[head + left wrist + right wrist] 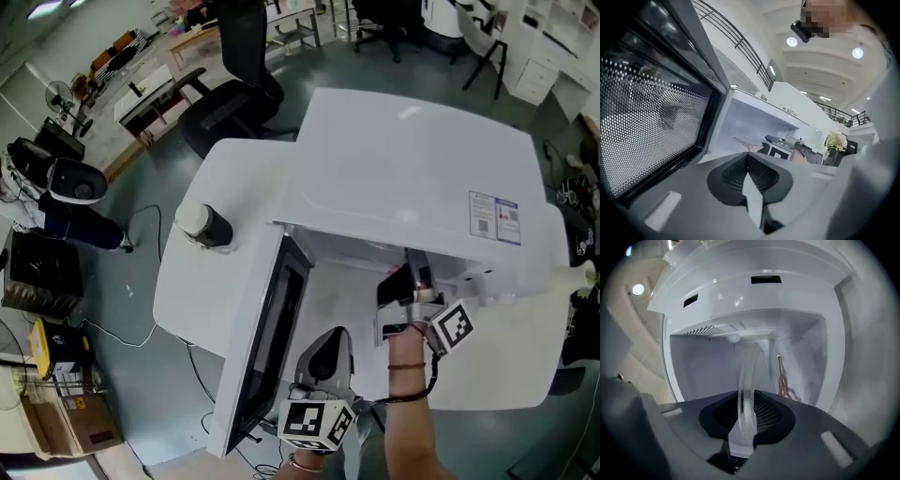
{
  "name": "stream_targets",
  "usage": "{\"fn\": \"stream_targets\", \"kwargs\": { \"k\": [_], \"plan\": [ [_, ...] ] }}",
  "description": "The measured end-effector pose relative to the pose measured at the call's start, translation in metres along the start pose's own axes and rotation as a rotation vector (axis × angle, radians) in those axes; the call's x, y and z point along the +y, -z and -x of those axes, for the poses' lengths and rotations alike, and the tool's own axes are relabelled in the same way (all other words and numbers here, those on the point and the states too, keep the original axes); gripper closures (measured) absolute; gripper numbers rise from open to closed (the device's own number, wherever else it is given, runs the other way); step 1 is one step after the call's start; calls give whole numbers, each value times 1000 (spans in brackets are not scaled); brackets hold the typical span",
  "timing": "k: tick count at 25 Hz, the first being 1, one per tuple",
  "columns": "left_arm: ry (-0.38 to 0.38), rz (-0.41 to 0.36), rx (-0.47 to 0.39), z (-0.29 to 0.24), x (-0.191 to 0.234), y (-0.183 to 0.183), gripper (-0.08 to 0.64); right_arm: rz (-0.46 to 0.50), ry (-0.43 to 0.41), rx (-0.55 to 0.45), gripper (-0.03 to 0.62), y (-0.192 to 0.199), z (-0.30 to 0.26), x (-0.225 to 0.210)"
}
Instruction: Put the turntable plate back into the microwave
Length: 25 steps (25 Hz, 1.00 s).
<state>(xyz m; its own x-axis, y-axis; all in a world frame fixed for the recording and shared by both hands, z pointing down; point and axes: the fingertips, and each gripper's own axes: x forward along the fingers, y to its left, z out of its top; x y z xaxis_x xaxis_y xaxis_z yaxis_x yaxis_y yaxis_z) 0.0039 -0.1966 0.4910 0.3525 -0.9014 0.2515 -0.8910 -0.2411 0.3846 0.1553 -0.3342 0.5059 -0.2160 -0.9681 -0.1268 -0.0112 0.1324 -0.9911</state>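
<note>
The left tongs (749,171) sit pressed together with nothing between them, beside the open microwave door (651,126) with its dotted mesh window, facing the white cavity (740,124).

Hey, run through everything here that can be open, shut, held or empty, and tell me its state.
microwave door: swung open.
turntable plate: gripped by its rim, inside the cavity, not set down.
roller support: on the cavity floor, no plate on it.
right tongs: shut on the turntable plate.
left tongs: shut, empty.
black canister: white cap on.
</note>
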Motion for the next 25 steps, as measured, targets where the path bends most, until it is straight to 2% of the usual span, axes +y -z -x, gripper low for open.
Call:
{"fn": "stream_targets", "kwargs": {
  "k": [25],
  "plan": [
    [18, 7, 9, -6, 1, 1, 561, -2, 28, -35, 507, -5, -17, -7]
  ]
}}
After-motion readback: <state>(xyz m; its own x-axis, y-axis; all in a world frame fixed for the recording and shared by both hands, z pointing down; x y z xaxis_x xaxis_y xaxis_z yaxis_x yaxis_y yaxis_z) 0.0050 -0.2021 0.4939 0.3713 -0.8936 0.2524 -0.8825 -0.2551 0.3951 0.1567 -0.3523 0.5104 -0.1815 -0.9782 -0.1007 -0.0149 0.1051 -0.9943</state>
